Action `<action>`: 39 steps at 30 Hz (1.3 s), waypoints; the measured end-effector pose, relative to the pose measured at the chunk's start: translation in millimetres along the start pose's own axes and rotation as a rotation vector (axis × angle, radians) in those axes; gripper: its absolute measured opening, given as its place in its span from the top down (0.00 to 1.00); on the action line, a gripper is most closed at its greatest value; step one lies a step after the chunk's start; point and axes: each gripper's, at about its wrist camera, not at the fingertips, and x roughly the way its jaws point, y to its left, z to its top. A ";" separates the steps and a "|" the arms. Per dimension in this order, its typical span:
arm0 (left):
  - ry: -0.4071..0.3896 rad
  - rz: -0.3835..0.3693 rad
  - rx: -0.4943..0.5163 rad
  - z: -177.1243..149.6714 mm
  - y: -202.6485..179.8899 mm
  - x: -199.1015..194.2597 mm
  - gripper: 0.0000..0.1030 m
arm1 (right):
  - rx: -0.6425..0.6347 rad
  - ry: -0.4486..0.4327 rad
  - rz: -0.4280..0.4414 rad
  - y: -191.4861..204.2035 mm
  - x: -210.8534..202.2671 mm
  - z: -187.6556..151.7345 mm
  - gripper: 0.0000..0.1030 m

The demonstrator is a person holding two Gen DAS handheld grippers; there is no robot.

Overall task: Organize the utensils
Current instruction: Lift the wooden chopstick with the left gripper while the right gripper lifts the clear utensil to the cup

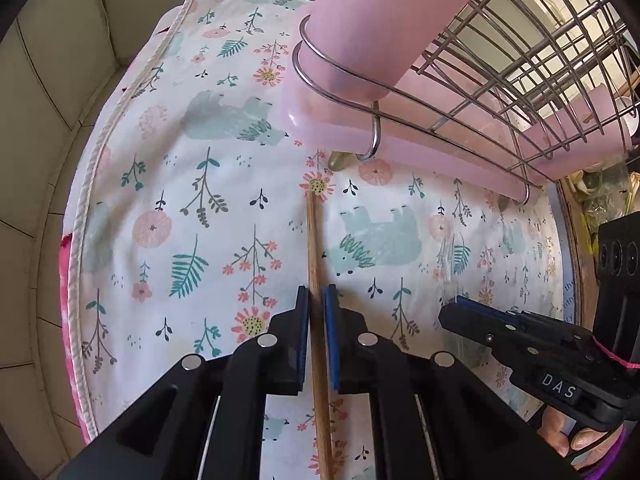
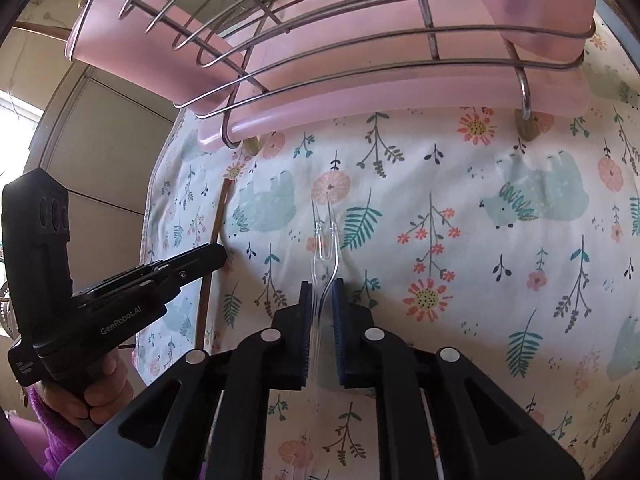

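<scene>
A thin wooden chopstick (image 1: 313,240) lies lengthwise on the floral cloth (image 1: 200,200), and my left gripper (image 1: 316,292) is shut on it near its middle. To the right, a clear plastic fork (image 2: 325,236) points its two tines toward the rack. My right gripper (image 2: 322,284) is shut on the fork's handle. In the left wrist view the right gripper (image 1: 452,308) comes in from the right edge. The right wrist view has the left gripper (image 2: 218,254) and the chopstick (image 2: 218,216) at the left.
A wire dish rack (image 1: 500,60) on a pink drip tray (image 1: 420,148) stands at the far side of the cloth. A pink holder (image 1: 380,20) hangs at the rack's corner. The cloth's hemmed edge (image 1: 86,200) runs along the left, with tiled surface beyond.
</scene>
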 end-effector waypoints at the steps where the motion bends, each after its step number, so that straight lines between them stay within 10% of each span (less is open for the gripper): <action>1: -0.001 0.006 0.001 -0.1 -0.9 0.0 0.93 | 0.001 -0.006 0.001 2.6 3.4 -0.2 0.92; 39: -0.385 0.112 0.122 -40.7 -37.8 -88.4 0.94 | -0.026 -0.499 0.061 -17.2 -150.2 -47.6 0.97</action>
